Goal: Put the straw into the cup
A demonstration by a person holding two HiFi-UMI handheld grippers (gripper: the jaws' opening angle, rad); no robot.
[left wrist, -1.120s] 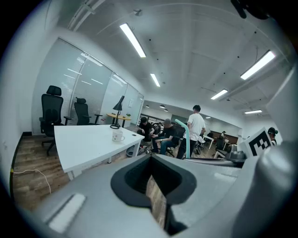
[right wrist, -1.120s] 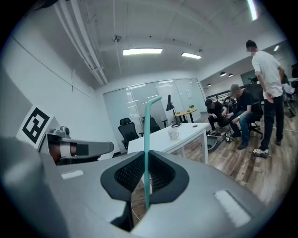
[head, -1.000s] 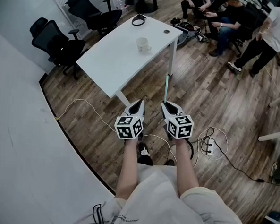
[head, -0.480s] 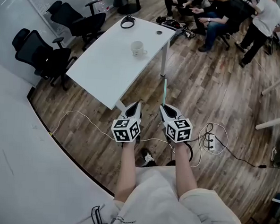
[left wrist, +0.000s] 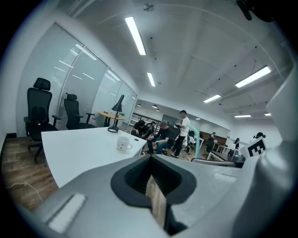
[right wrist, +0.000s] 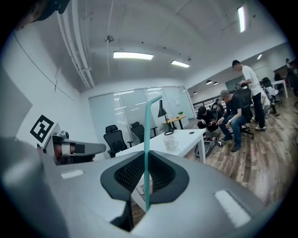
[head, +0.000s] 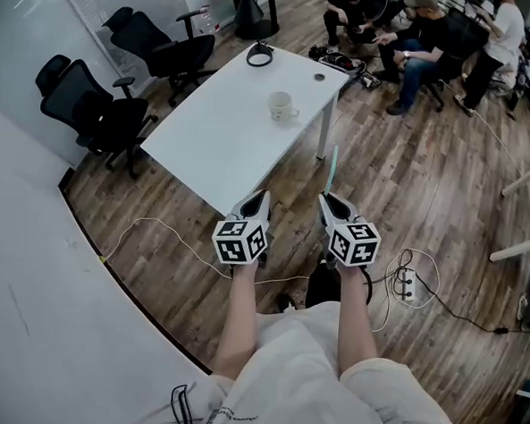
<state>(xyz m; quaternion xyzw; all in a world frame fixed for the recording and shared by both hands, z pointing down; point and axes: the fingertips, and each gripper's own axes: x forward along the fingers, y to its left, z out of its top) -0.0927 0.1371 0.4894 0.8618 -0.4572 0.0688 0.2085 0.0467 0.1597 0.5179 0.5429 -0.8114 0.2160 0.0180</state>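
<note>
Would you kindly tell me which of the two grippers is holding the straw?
The right gripper: the teal straw stands clamped between its fingers, pointing up. The left gripper has its fingers shut with nothing between them.

Both forearms are held out ahead of the torso, roughly parallel, left forearm point(head: 240, 308) and right forearm point(head: 356, 315) bare. Left gripper point(head: 264, 195): jaws are pressed together, nothing is held between them. Right gripper point(head: 325, 197): jaws are clamped on the straw point(head: 331, 166), which is carried sticking out past the tips.
</note>
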